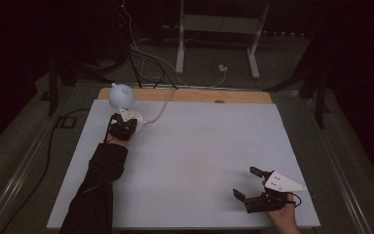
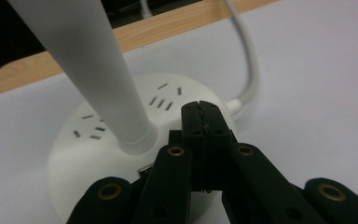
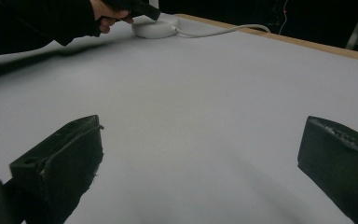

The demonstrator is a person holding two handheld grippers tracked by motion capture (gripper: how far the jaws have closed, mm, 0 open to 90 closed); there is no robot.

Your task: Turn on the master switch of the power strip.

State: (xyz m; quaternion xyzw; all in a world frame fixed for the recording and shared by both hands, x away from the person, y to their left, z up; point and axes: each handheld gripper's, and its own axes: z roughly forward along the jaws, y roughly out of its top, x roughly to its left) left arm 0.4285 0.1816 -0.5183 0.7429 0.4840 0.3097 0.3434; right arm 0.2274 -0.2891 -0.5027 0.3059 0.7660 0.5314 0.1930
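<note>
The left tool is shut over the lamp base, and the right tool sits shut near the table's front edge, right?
Not quite: the right tool is open, its jaws wide apart in the right gripper view. The left tool is indeed shut over the lamp base.

Left claw clamped tight, jaws together; right claw spread wide.

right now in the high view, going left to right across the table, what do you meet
white desk lamp with round socket base → left hand-held gripper, jaws shut, at that base → bare white tabletop → right hand-held gripper, jaws open
</note>
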